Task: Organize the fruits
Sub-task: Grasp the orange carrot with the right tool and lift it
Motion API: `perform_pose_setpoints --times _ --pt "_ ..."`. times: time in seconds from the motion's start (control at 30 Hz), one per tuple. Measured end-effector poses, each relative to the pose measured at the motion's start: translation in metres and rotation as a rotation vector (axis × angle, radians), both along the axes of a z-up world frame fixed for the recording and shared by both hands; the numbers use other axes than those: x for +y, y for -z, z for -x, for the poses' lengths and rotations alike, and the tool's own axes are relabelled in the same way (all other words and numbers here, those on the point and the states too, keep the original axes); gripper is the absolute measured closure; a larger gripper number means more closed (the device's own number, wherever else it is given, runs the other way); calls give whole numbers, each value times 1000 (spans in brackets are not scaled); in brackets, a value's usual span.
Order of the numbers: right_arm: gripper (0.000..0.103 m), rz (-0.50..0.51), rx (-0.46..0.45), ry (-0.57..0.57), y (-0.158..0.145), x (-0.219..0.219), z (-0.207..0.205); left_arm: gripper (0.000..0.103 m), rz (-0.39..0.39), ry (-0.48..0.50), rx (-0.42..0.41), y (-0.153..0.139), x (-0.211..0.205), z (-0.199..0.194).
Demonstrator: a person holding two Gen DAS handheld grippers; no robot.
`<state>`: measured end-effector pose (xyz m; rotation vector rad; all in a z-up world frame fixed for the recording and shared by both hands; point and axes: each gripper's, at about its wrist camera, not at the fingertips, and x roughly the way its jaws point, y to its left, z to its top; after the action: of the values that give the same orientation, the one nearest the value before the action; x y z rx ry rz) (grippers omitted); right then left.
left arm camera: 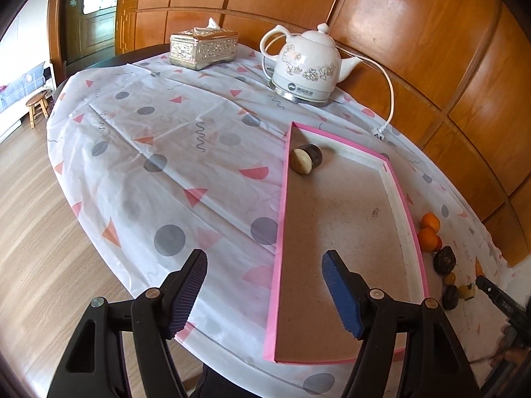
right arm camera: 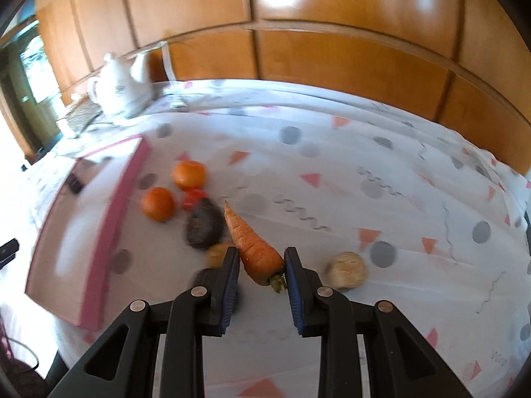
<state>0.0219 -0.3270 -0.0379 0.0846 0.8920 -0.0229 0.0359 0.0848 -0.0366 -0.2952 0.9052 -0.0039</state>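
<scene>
Between my right fingers (right arm camera: 261,267) sits the carrot (right arm camera: 253,243), its thick leafy end wedged between the two pads and its long axis running away from me, tip pointing toward the far edge of the table and leaning a little left. Both pads touch its sides near the crown, so I am grasping it. Whether it is lifted off the cloth I cannot tell.

Largest on the table (left arm camera: 139,179) is the patterned cloth that covers it, and on that the pink-rimmed tray (left arm camera: 281,205), lying lengthwise from the near edge toward the far side. My left fingers (left arm camera: 265,290) are spread wide apart above the tray's near left rim, grasping nothing. One dark round piece with a pale cut face (left arm camera: 307,158) lies inside the tray near its far end.

A white teapot (left arm camera: 307,63) stands near the far edge, with a silver tissue box (left arm camera: 203,49) to its left.

Just right of the tray, two oranges (right arm camera: 189,174) lie close together, with a small red piece (right arm camera: 194,199) touching them and a dark avocado-like fruit (right arm camera: 203,229) beside the carrot's tip. A pale round fruit (right arm camera: 346,270) rests just right of my right fingers. A small yellowish fruit (right arm camera: 217,253) is partly hidden behind the left pad.
</scene>
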Motion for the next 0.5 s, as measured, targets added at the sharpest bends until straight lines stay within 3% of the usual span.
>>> perform_pose_setpoints --times 0.5 --pt "75 -52 19 -363 -1 139 -15 29 -2 -27 -6 -1 10 0"
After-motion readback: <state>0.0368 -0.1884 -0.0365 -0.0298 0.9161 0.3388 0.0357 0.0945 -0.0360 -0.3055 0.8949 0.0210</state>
